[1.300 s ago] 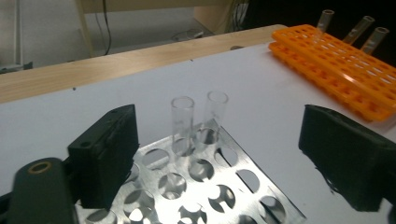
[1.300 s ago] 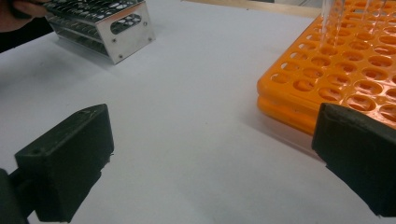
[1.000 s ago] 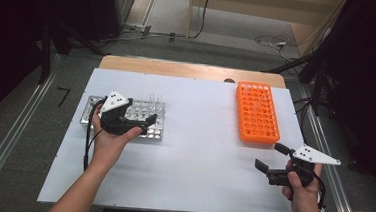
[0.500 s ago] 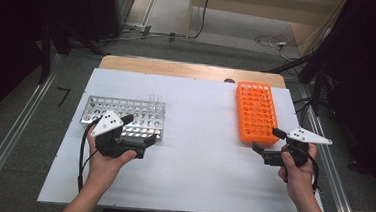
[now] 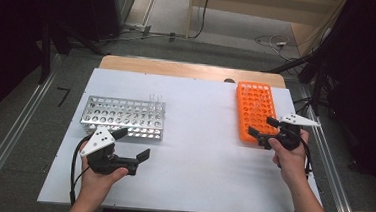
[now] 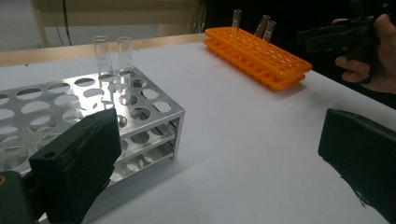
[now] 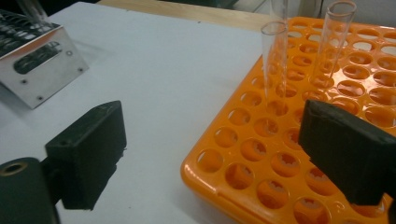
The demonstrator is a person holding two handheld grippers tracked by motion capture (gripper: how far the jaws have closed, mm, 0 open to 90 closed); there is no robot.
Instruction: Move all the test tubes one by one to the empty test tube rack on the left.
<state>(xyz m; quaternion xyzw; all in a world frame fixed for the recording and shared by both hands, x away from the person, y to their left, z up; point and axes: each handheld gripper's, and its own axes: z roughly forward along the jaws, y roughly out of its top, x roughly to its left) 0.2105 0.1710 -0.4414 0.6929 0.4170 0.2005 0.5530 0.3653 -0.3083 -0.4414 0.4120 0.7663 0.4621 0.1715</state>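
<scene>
My right gripper (image 5: pixel 263 130), jaws spread, hovers at the orange rack's (image 5: pixel 254 103) near edge; my left gripper (image 5: pixel 132 144), jaws spread, sits near the metal rack (image 5: pixel 120 116).

White table (image 5: pixel 199 137) on grey floor (image 5: pixel 24 124), dark surroundings, cables (image 5: pixel 270 40) beyond.

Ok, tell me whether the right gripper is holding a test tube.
No, the right gripper is open and empty, its jaws short of the test tubes standing in the orange rack.
</scene>
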